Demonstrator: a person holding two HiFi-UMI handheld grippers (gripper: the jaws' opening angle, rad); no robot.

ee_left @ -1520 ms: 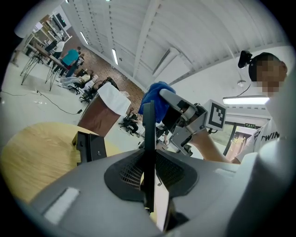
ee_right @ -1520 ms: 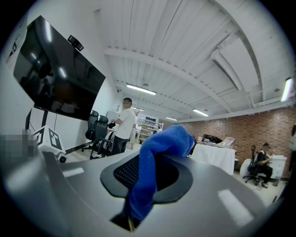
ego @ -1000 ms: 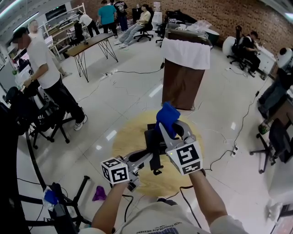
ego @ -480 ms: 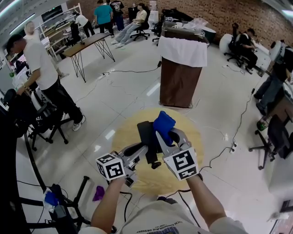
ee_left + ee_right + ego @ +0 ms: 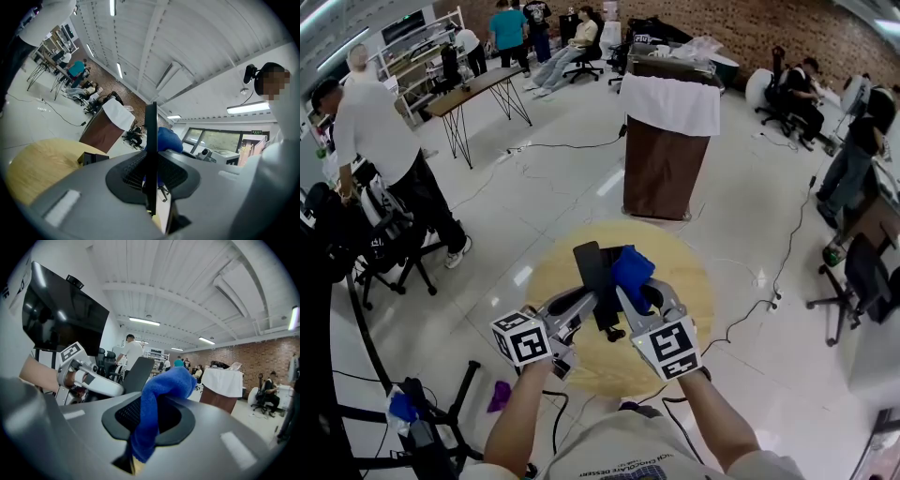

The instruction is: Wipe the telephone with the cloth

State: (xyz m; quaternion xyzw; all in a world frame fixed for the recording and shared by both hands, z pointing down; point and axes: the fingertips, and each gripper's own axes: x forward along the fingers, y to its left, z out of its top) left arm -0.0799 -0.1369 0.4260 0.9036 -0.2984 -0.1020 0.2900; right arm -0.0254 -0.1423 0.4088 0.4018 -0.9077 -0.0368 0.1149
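While the left gripper (image 5: 584, 306) clamps its narrow-set jaws on the lower part of the black telephone (image 5: 591, 267), it holds that flat slab above the round wooden table (image 5: 689, 281), clear of the tabletop. In the left gripper view the telephone stands edge-on and upright between the two ribbed pads, a thin dark line rising toward 12 o'clock.

At 3 o'clock of the telephone, the right gripper (image 5: 642, 292) has its jaws closed on a blue cloth (image 5: 632, 265). The cloth bunches up out of the jaws, and a tail of it hangs below them in the right gripper view. In the head view the bunched end lies against the telephone's upper right side. The right gripper view shows the dark slab just at 9 o'clock of the cloth. Whether the two truly press together cannot be told.

Both grippers point away from the person toward 12 o'clock, close beside each other over the table's middle.

Beyond the table at 12 o'clock stands a brown podium (image 5: 661, 169) with a white cover (image 5: 670, 105) draped over its top. At 10 o'clock a person in a white shirt (image 5: 375, 131) stands on the glossy floor, well apart from the table.
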